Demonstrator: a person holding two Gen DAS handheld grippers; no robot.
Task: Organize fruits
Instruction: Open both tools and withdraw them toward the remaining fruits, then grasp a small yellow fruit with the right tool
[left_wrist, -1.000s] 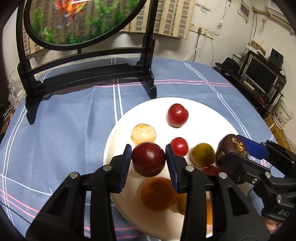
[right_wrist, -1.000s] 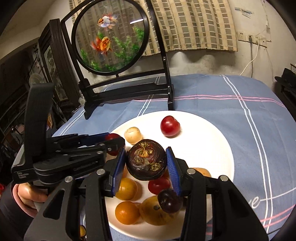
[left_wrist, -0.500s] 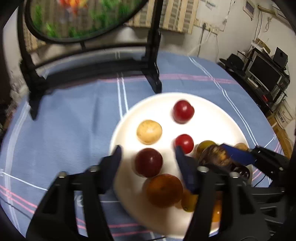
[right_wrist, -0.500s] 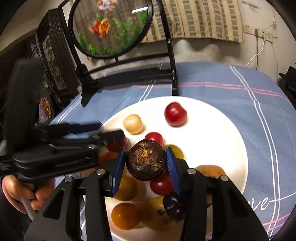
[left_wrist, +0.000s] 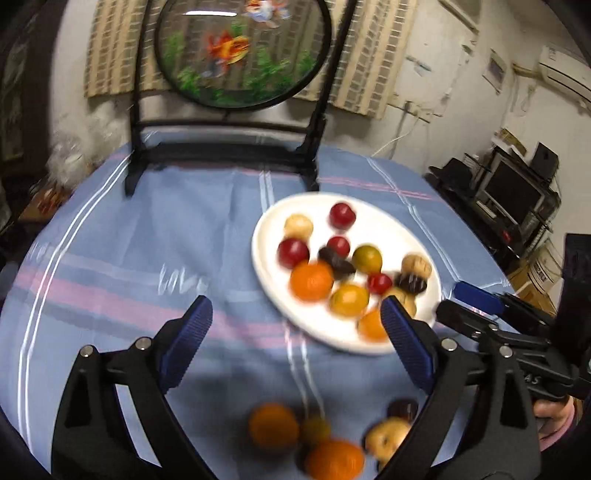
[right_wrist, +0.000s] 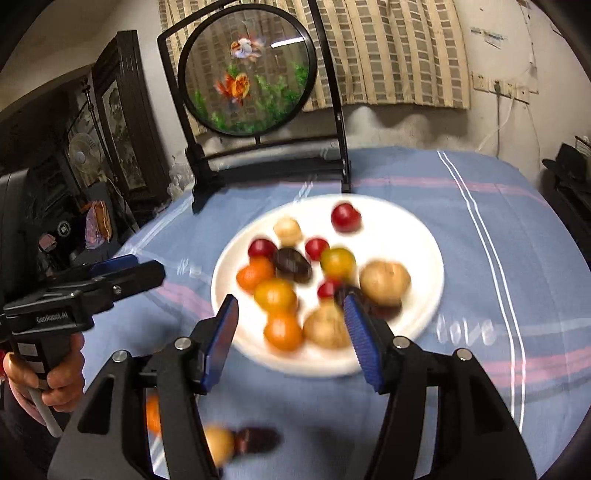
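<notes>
The left gripper (left_wrist: 295, 332) hangs above the blue striped tablecloth (left_wrist: 147, 240) with its jaws opening wide and nothing between the blue pads; bare cloth shows through the gap. The right gripper (right_wrist: 290, 332) is also opening, and its pads press on nothing, though the near edge of the white plate (right_wrist: 424, 236) and some of its fruit show through the gap from farther off. The plate sits on the cloth and holds most of the fruit: a red plum (right_wrist: 345, 218) alone at the far side, a pale round fruit (right_wrist: 287, 229), a dark plum (left_wrist: 293, 252) by the plate's left edge, a dark brown passion fruit (right_wrist: 291, 264) near the middle, small red tomatoes, a yellow-green fruit (right_wrist: 338, 262), several oranges (left_wrist: 311, 280) and a tan walnut-like fruit (right_wrist: 385, 282). A loose group of fruit (left_wrist: 325, 439) lies on the cloth nearer than the plate, well apart from it, blurred: two oranges, a small greenish one, a pale one and a dark one. In the right wrist view a hand (right_wrist: 44, 373) grips the handle of the left gripper at the left edge. Behind the plate stands a round goldfish panel (right_wrist: 247, 74) in a black frame, in front of a checked curtain (right_wrist: 388, 51).
</notes>
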